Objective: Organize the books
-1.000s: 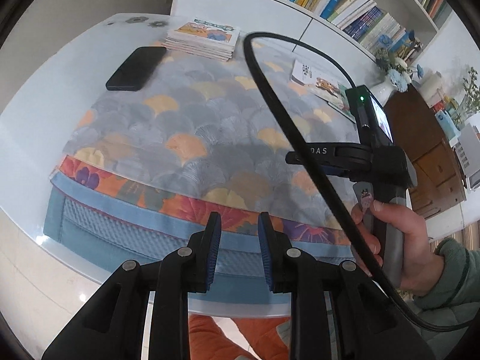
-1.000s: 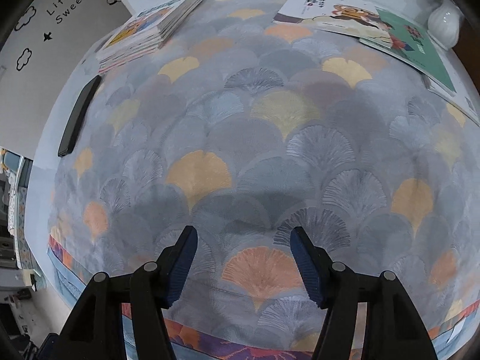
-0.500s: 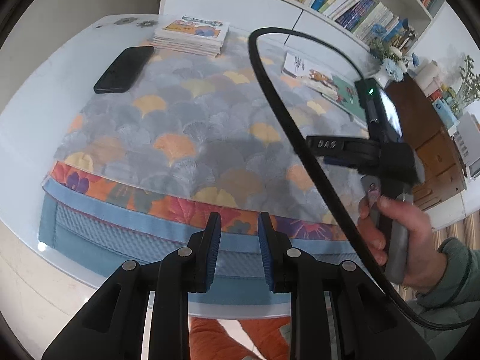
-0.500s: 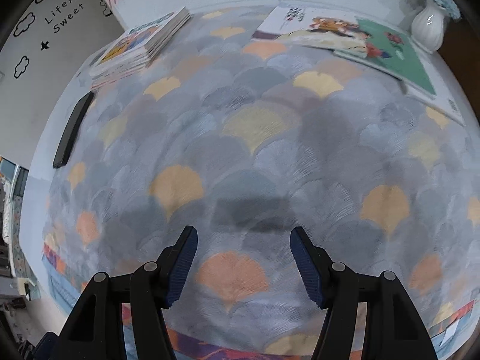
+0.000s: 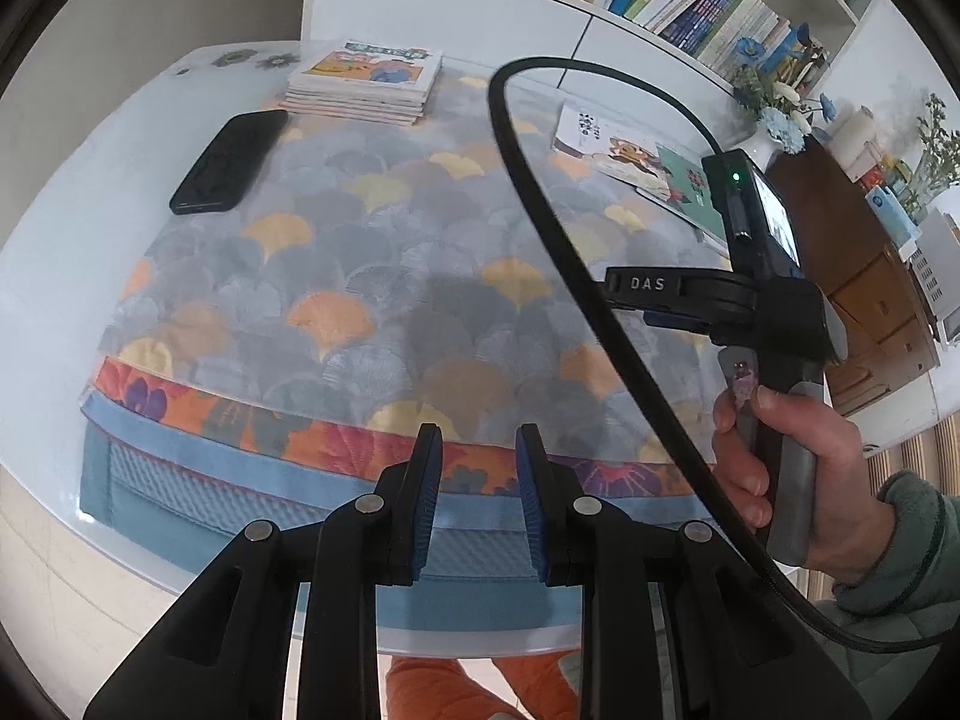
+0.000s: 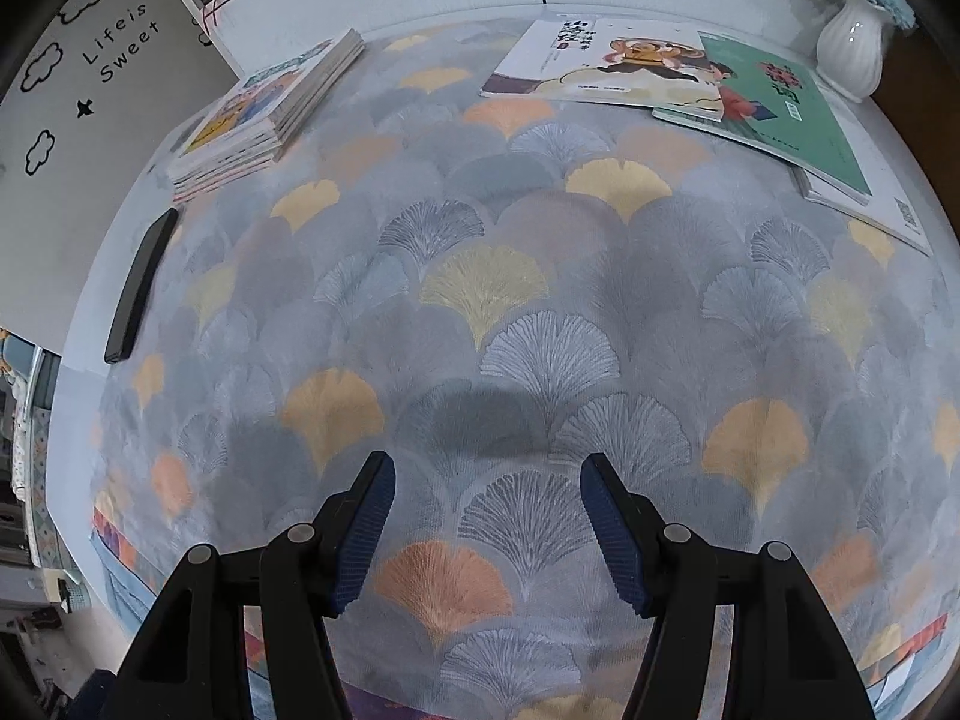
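- We see a neat stack of books [image 6: 270, 114] at far left; done, we judge.
- Loose books [image 6: 690, 78] at far right remain.
- Our right gripper [image 6: 486, 531] gapes wide and empty; left gripper [image 5: 478, 501] narrow, empty.

Your white table [image 5: 72, 252] has a fan-pattern cloth [image 6: 492, 312] spread over most of it. On the cloth, a stack of books [image 6: 264, 114] sits at about 11 o'clock, and three loose overlapping books [image 6: 678, 84] lie at 1 o'clock. A black phone [image 5: 231, 159] lies at 10, half on bare tabletop.
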Demonstrator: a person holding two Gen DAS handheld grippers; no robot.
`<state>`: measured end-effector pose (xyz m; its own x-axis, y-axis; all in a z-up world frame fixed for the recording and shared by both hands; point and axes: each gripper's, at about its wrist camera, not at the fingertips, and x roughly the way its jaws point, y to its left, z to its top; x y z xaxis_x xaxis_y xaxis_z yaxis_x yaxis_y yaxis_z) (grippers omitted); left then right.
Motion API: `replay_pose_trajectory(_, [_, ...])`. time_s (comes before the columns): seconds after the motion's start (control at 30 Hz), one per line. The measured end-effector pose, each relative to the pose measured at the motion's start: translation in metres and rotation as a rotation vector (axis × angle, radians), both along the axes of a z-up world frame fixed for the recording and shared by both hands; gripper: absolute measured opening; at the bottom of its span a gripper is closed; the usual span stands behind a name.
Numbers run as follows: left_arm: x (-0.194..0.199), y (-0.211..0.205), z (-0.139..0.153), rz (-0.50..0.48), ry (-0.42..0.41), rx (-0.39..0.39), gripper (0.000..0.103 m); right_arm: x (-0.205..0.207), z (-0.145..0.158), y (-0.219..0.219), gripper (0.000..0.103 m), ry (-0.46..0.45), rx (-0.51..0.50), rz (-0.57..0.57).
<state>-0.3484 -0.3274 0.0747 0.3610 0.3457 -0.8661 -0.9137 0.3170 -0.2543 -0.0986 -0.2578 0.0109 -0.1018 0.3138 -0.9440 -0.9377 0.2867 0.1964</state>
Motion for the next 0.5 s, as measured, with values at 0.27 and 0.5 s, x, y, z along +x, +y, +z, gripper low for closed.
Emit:
replay_pose_trajectory(0.27, [-0.002,0.002,-0.002,0.030,0.006,0.015,0.022,0.002,-0.004,0.003,0.063,-0.036,-0.012,0.014])
replay_pose_trajectory(0.5, [-0.017,-0.007,-0.005,0.076,-0.024,0.006,0.028,-0.001,-0.002,0.016,0.063,-0.084,-0.013,0.039])
